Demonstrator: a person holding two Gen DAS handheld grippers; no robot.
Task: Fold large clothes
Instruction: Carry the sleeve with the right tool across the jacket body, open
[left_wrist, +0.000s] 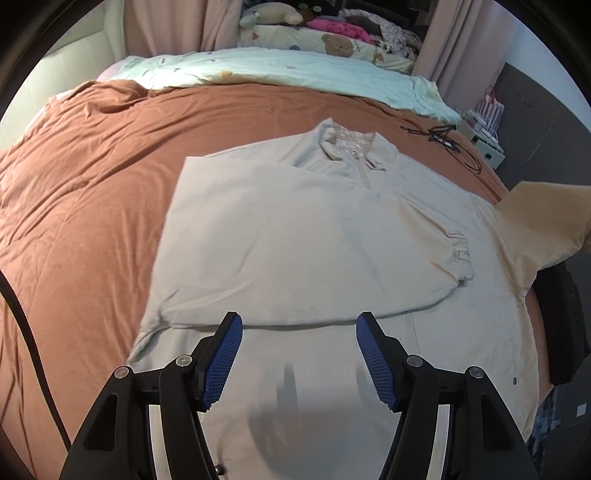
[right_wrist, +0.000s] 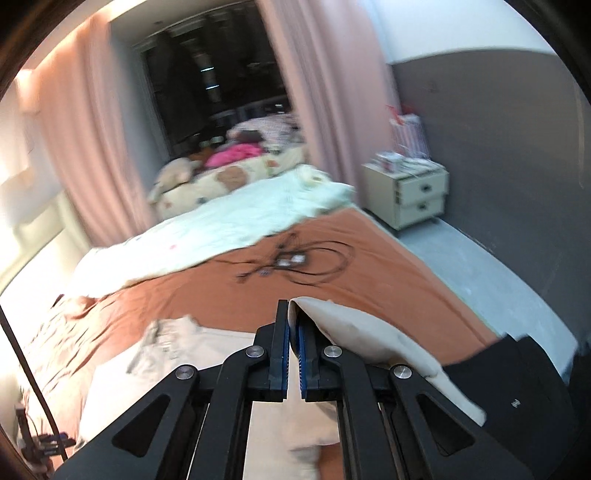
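- A cream nightstand (right_wrist: 413, 195) with two drawers is standing on the floor far ahead and to the right of the right tongs (right_wrist: 292, 314); both drawers are sitting closed, so their contents cannot be told, and small boxes and papers are piling on its top.
- A striped gift bag (left_wrist: 489, 110) is standing far ahead and to the right of the left tongs (left_wrist: 299, 326); what it is holding cannot be told.
- A bed is filling both views, with a rust-brown cover (left_wrist: 92, 192) spreading under and to the left of the left tongs.
- A pale green blanket (left_wrist: 280, 70) is lying across the bed far ahead of both tongs, and beyond it a bear-print quilt (left_wrist: 332, 42) and a pink cloth (left_wrist: 340, 27) are piling up between pink curtains (right_wrist: 92, 147).
- A tangle of black cable (right_wrist: 295, 262) is lying on the brown cover just ahead of the right tongs.
- A grey wall (right_wrist: 498, 147) and a grey floor are showing to the right of the right tongs.
- The beige jacket (left_wrist: 295, 240) is lying flat on the bed directly under and ahead of the left tongs, its collar pointing away and one cuffed sleeve lying folded across the chest.
- The left tongs are hanging open above the lower part of the jacket, gripping nothing.
- The right tongs are squeezing closed on a beige sleeve (right_wrist: 351, 328) of the jacket, holding it lifted off the bed; the cloth is trailing back to the right of the tongs.
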